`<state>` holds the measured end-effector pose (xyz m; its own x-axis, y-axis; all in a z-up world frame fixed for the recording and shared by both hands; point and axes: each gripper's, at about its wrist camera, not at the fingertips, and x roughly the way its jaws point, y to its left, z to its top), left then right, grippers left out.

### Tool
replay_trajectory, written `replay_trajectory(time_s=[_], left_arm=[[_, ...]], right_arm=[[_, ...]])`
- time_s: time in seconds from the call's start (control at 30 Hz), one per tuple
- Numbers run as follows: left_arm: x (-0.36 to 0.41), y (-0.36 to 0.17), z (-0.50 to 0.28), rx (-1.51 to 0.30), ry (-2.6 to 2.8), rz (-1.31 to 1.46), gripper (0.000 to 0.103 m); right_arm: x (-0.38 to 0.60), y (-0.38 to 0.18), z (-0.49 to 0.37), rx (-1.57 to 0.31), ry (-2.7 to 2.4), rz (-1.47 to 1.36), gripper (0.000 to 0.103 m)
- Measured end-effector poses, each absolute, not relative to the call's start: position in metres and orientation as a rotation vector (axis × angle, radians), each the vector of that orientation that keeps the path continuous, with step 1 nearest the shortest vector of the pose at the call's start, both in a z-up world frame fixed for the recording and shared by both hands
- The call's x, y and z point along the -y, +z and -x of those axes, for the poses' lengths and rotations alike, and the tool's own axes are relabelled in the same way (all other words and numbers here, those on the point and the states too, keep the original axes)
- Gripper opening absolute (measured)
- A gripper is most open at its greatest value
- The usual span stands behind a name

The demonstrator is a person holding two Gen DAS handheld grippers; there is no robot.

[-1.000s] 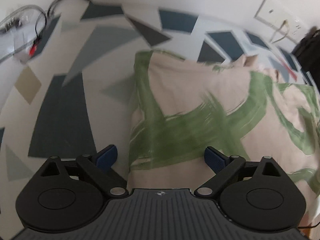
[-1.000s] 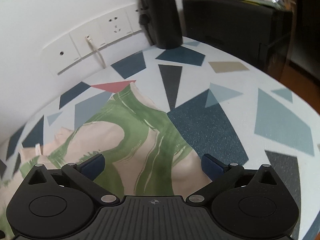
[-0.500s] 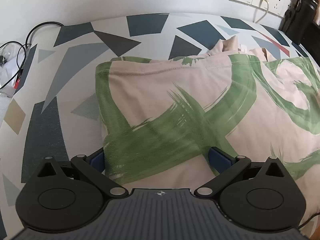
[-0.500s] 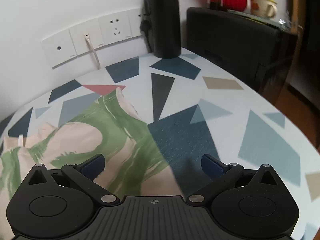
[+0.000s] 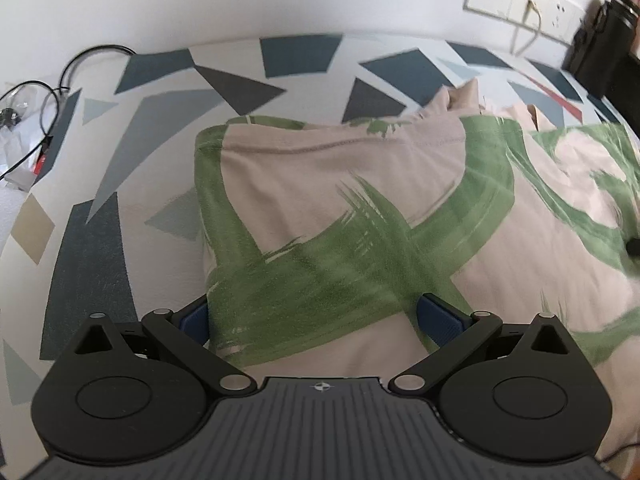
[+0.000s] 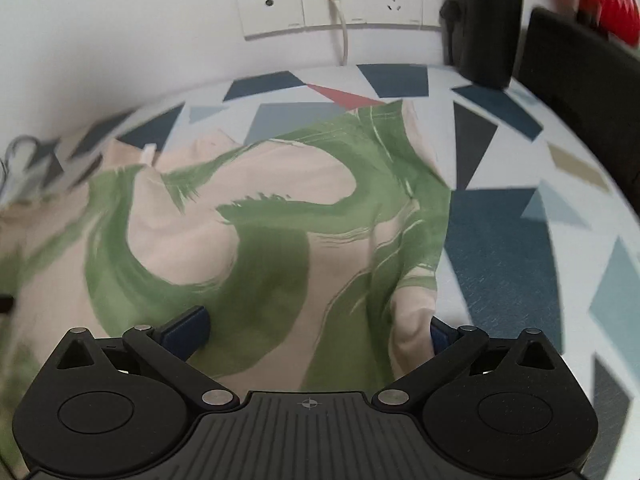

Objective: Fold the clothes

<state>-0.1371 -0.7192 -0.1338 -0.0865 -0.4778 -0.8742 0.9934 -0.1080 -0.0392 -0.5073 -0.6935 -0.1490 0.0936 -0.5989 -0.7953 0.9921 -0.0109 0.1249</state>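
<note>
The shirt (image 5: 360, 216) lies spread on the patterned surface (image 5: 92, 264) — soft, light, floppy (best pinched at a hem corner). Left claw (image 5: 320, 316) and right claw (image 6: 316, 328) both gape wide, cloth between their fingers.

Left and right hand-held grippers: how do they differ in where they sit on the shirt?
The left hand-held gripper straddles the shirt's left near corner, its left finger beyond the edge; the right hand-held gripper straddles the opposite corner, its right finger partly hidden by a raised fold. The cables show only near the left one; the bottle stands closer to the right. Both are open.
</note>
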Motion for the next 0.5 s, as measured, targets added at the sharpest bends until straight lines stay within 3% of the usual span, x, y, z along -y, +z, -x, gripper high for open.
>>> replay_trajectory(time_s=[0.23,0.4,0.5], left_arm=[[0.706,-0.135,0.131,-0.832,-1.518,-0.876,0.103],[0.711,-0.133,0.143,-0.854,-1.528,-0.877,0.101],[0.710,-0.130,0.151,-0.856,-1.556,-0.875,0.088]], right_arm=[[0.700,-0.146,0.543,-0.582,-1.523,-0.874,0.102],[0.706,-0.150,0.515,-0.649,-1.390,-0.868,0.102],[0.711,-0.149,0.493,-0.700,-1.284,-0.847,0.102]])
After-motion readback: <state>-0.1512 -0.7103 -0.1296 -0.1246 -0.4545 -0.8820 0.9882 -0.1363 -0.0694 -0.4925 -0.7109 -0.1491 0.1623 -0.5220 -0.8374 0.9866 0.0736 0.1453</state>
